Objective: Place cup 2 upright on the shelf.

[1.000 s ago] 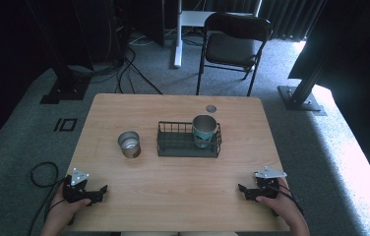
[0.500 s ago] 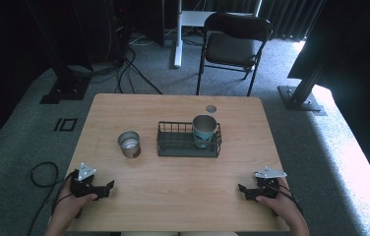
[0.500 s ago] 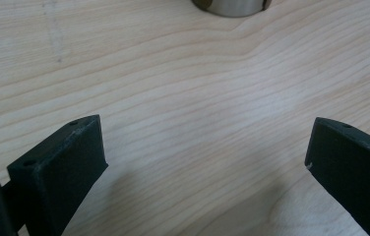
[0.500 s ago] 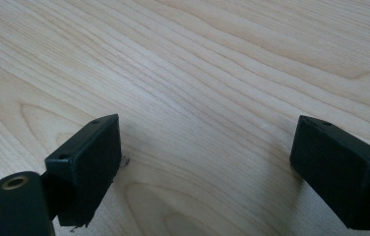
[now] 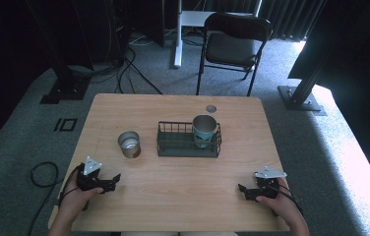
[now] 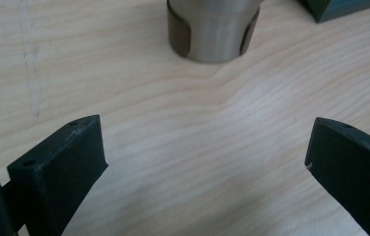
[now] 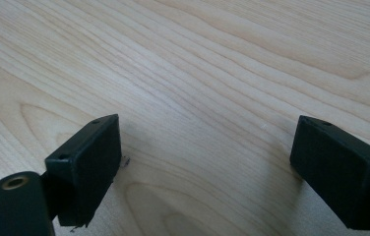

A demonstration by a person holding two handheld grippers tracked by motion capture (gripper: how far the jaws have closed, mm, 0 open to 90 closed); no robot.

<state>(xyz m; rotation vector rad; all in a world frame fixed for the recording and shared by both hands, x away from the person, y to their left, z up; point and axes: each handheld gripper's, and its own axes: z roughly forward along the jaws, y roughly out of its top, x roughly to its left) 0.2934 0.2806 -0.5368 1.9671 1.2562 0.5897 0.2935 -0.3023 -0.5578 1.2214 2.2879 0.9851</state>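
A short steel cup [image 5: 129,144] stands on the wooden table [image 5: 183,196], left of a black wire basket [image 5: 177,147]. A teal cup [image 5: 204,130] stands upright in the basket's right end. My left gripper [image 5: 115,180] rests near the front left of the table, open and empty. Ahead of its jaws stands the steel cup [image 6: 212,29], a short way off. My right gripper [image 5: 242,191] lies near the front right, open, with bare wood [image 7: 207,98] between its jaws.
A small round disc [image 5: 211,108] lies near the table's far edge. Behind the table stands a black folding chair [image 5: 234,44]. Cables [image 5: 124,64] trail over the grey carpet at the left. A dark corner of the basket [image 6: 340,7] shows in the left gripper view.
My left gripper has moved right and a little forward, toward the steel cup. The right gripper has stayed in place.
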